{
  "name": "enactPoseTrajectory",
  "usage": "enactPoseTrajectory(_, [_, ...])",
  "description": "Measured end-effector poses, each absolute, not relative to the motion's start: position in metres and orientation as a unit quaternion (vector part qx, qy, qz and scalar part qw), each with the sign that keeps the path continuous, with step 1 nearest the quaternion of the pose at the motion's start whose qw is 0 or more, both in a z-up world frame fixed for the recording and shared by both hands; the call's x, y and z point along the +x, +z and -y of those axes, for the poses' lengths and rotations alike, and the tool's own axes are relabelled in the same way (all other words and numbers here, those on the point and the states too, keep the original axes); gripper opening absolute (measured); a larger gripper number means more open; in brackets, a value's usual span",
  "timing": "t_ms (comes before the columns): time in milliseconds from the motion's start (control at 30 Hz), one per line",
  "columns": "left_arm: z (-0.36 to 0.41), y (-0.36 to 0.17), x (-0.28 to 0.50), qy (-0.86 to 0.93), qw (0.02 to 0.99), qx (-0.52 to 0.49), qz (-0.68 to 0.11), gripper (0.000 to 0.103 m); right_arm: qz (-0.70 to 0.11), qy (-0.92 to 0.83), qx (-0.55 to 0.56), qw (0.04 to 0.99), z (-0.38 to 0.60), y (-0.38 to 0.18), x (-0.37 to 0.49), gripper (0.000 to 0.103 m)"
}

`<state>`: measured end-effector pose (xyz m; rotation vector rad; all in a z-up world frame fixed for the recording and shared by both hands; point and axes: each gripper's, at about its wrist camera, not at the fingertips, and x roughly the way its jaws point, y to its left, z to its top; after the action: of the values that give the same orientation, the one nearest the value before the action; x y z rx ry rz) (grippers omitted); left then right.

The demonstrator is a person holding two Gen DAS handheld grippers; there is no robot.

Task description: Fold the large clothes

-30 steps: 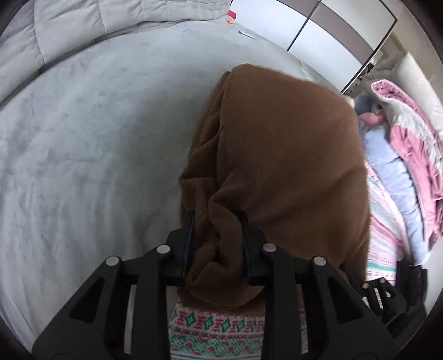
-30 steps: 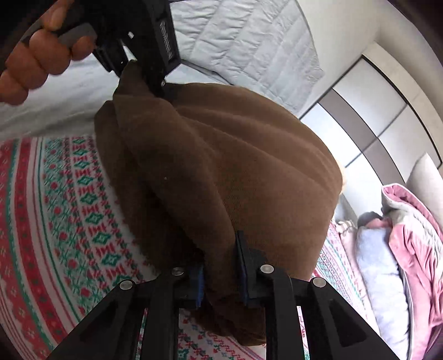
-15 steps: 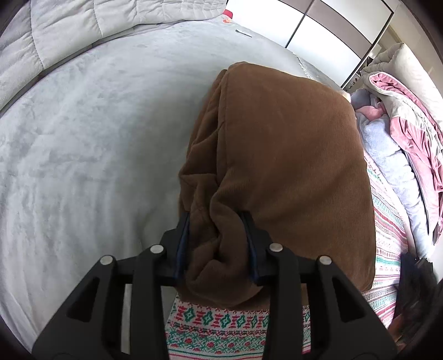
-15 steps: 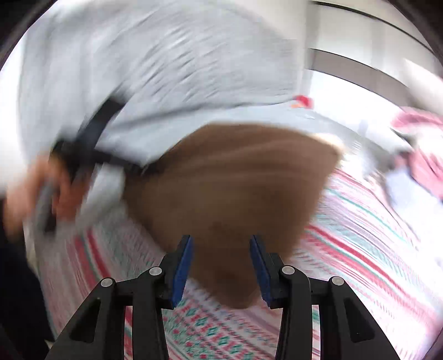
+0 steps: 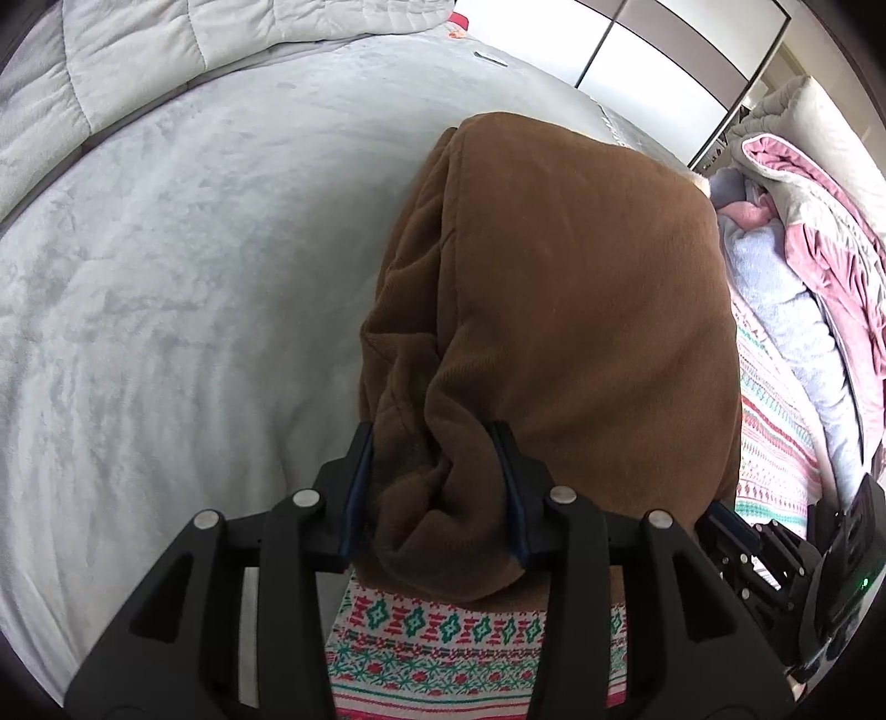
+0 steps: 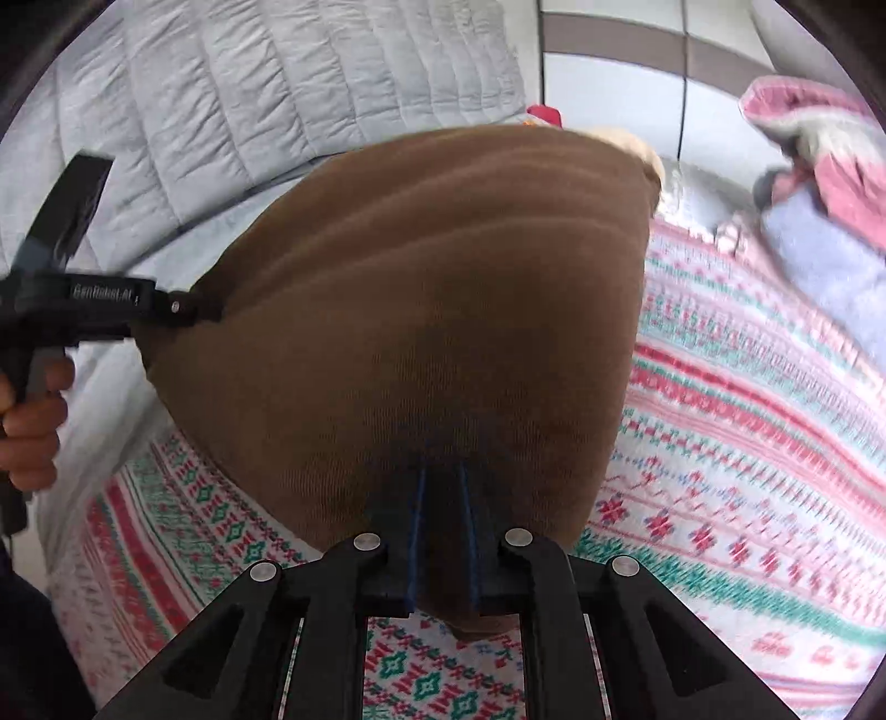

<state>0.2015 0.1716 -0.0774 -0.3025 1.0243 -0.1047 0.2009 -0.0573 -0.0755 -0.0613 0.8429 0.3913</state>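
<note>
A large brown corduroy garment lies folded over a red, green and white patterned garment on a grey bed. My left gripper is shut on a thick bunched corner of the brown garment. My right gripper is shut on the near edge of the brown garment, whose cloth is stretched taut between both grippers. The left gripper also shows in the right wrist view, gripping the far left corner, held by a hand. The patterned garment spreads out to the right under the brown one.
The grey bedspread stretches to the left. A quilted grey duvet lies behind. A heap of pink and pale blue clothes sits on the right. White wardrobe doors stand at the back.
The right gripper let go of the brown garment, opened and swung round, and is now shut on its near edge again. The left gripper has kept its hold, barely moving.
</note>
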Motion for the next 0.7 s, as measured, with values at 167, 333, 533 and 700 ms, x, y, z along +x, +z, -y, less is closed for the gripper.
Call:
enactPoseTrajectory(167, [-0.181,-0.075,0.204,-0.045,0.853,-0.162,-0.494,0.062,-0.405,0.177,-0.035,0.896,0.059,-0.073,0.2,0.011])
enactPoseTrajectory(333, [-0.21,-0.05,0.194,-0.033,0.864,-0.207,-0.459,0.064,-0.393,0.149,-0.028,0.907,0.057,-0.068,0.189,0.011])
enactPoseTrajectory(533, [-0.22,-0.018,0.191,-0.036,0.89,-0.218,-0.399,0.063,-0.415,0.188,0.072,0.888,0.081,-0.05,0.196,0.013])
enactPoseTrajectory(700, [-0.178,0.001,0.225,-0.088,0.891,-0.182,-0.407,0.063,-0.403,0.193,0.122,0.886,0.106,-0.022,0.212,0.034])
